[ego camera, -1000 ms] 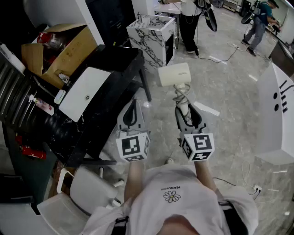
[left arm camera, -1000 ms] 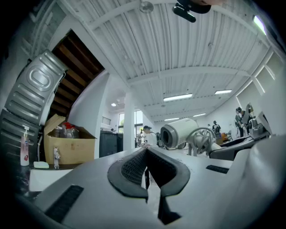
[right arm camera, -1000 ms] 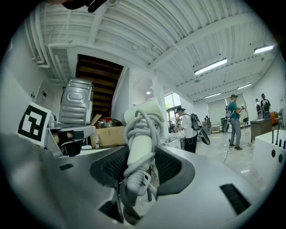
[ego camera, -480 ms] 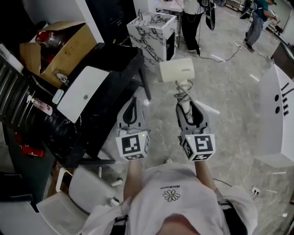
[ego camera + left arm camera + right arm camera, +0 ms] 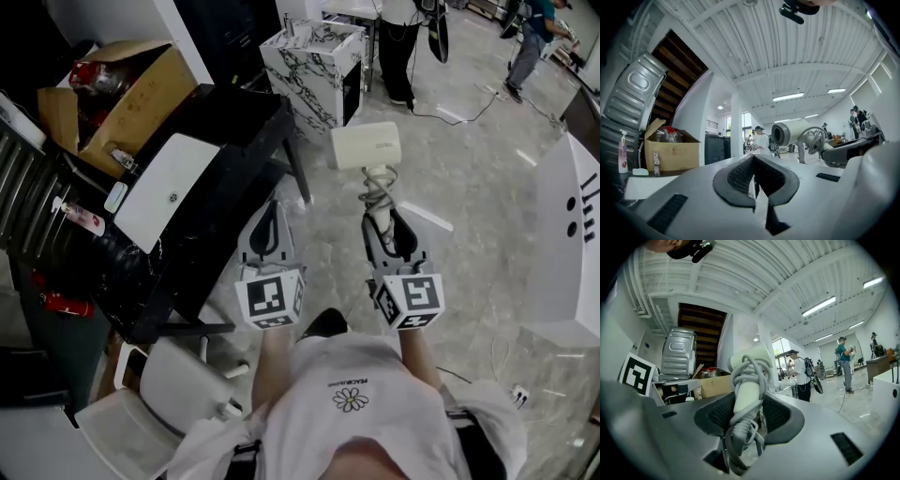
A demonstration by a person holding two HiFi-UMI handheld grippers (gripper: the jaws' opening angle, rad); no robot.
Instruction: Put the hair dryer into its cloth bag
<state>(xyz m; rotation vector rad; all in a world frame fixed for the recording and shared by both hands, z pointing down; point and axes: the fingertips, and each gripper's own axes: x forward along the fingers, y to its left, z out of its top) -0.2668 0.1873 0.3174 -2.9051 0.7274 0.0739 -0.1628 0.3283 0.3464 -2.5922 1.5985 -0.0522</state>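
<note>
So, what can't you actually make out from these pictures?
- Cloth bag: no view shows one that I can pick out; the black table in the head view is too dark.
- Hair dryer handle: right gripper view, its wrapped cord and the fingers cover it.
- Cardboard box contents: head view, too small.

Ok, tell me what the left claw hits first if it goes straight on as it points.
Nothing near: the left claw points over open grey floor, just right of the black table. The white marble-patterned cabinet looks first in line, but depth is unclear.
</note>
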